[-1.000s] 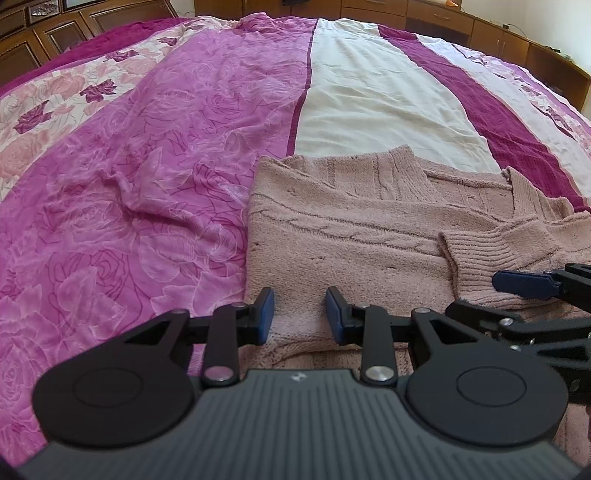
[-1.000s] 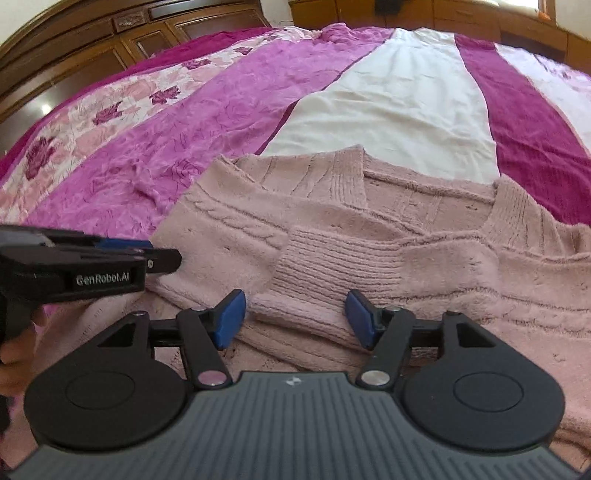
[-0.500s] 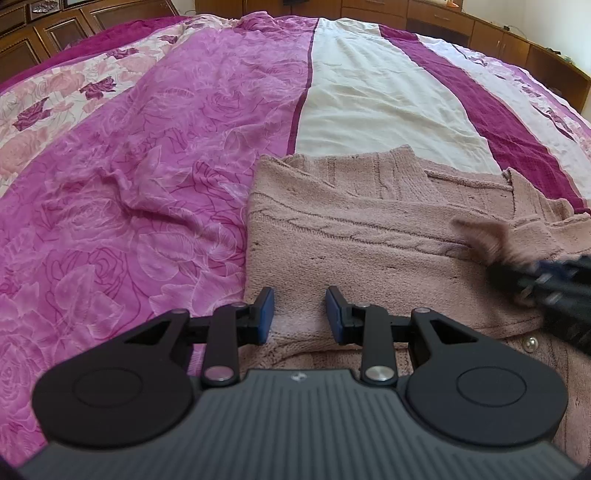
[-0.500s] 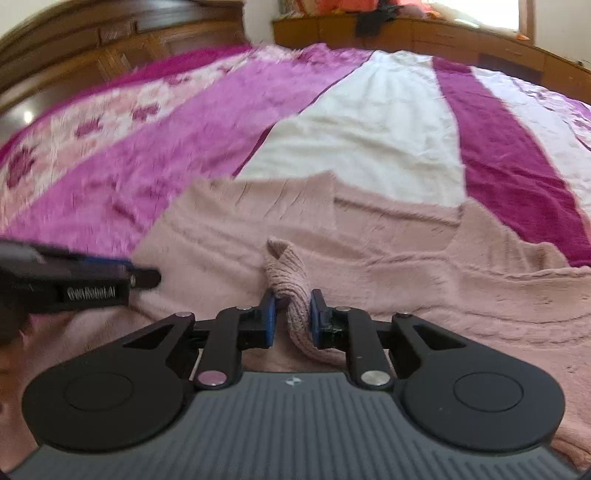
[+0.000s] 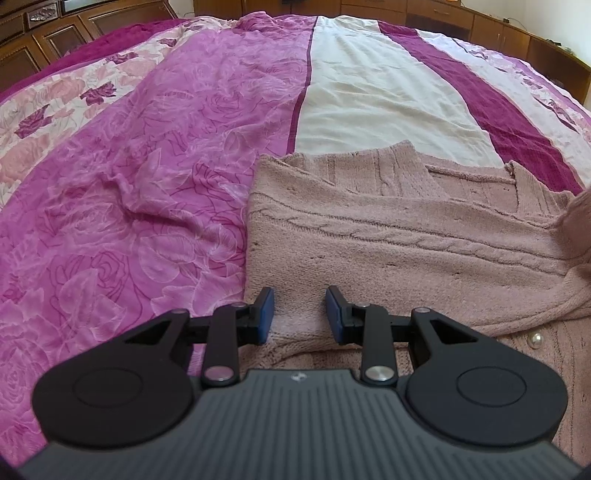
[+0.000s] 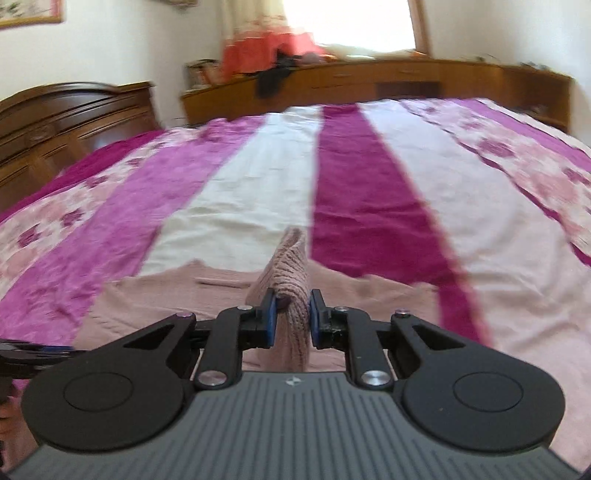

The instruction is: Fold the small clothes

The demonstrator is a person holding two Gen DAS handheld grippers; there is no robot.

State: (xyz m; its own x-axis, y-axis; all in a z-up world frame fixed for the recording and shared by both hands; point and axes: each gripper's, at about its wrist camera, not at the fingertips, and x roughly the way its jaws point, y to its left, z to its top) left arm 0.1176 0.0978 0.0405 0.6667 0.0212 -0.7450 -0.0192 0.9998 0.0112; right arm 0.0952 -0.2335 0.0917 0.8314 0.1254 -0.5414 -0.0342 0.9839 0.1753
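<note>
My right jaws (image 6: 291,317) pinch the cardigan (image 5: 406,236) cuff (image 6: 290,266) while my left jaws (image 5: 300,314) hover spread above it, so the thick knit could slip free if I tug.

A bedspread (image 6: 369,192) in magenta, cream and floral stripes is covering the bed. Dark wooden cabinets (image 6: 70,114) are standing at left, a low wooden unit (image 6: 406,79) is running along the white wall (image 6: 122,40), and daylight is coming through a window (image 6: 347,22).

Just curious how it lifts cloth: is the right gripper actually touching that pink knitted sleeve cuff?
Touching. The right wrist view shows the right gripper pinching the pink knitted sleeve cuff between both blue pads.
</note>
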